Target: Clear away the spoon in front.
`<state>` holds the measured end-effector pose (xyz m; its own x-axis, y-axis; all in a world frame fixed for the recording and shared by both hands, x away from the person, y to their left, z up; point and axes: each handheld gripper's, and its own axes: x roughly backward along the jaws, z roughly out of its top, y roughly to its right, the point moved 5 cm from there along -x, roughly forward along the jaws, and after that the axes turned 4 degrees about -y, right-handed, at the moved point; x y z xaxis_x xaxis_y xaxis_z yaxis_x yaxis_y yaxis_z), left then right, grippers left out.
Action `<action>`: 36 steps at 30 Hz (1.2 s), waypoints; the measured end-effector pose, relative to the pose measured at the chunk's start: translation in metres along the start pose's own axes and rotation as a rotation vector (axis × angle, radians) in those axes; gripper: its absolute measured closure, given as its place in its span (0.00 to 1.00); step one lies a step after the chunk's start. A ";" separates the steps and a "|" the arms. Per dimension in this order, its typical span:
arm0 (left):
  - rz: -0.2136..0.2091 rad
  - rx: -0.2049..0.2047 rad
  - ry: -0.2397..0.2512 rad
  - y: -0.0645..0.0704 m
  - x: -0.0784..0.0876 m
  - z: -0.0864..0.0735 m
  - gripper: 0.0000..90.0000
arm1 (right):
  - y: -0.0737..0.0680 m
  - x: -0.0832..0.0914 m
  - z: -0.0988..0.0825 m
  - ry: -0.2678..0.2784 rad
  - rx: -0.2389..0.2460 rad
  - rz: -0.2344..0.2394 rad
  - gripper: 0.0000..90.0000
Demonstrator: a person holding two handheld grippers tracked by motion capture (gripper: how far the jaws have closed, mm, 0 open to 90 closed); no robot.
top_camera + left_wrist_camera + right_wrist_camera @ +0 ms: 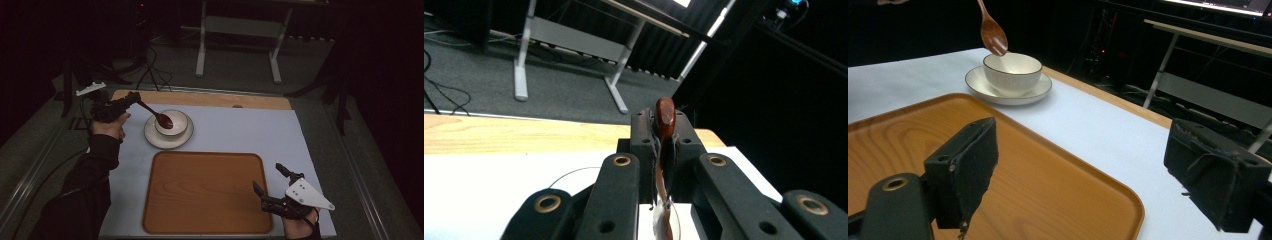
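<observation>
Your left gripper (134, 97) is clamped on the wooden spoon (159, 116), whose scoop hangs over the bowl (173, 123) on its saucer (152, 139), at eleven o'clock from the tray (207, 192). Swing carelessly and you could clip the rim. Your right gripper (270, 179) stands wide, holding nothing.

The high view looks forward and down from above the person's side, taking in the whole table (300, 130). The left gripper view faces close along its jaws toward the far floor. The right gripper view looks low across the tray (1058, 170); it shares the bowl (1012, 71) with the high view.
</observation>
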<state>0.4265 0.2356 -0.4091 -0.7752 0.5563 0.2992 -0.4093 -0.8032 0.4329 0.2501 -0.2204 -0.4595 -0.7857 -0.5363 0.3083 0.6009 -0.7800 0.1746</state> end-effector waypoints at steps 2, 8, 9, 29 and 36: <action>-0.015 -0.024 -0.019 0.004 0.004 0.002 0.94 | 0.000 0.000 0.000 0.001 0.002 0.001 0.15; -0.078 -0.075 -0.066 0.013 0.018 0.006 0.94 | -0.001 -0.001 0.000 0.000 0.003 0.005 0.15; -0.078 -0.075 -0.066 0.013 0.018 0.006 0.94 | -0.001 -0.001 0.000 0.000 0.003 0.005 0.15; -0.333 -0.270 -0.208 0.050 0.040 -0.013 0.94 | -0.003 -0.001 0.001 -0.001 0.006 0.006 0.16; -0.418 -0.313 -0.254 0.063 0.041 -0.023 0.94 | -0.002 0.000 0.001 0.006 0.004 0.006 0.16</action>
<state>0.3578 0.2031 -0.3894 -0.3933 0.8426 0.3680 -0.8087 -0.5074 0.2976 0.2491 -0.2184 -0.4588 -0.7828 -0.5429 0.3043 0.6063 -0.7753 0.1766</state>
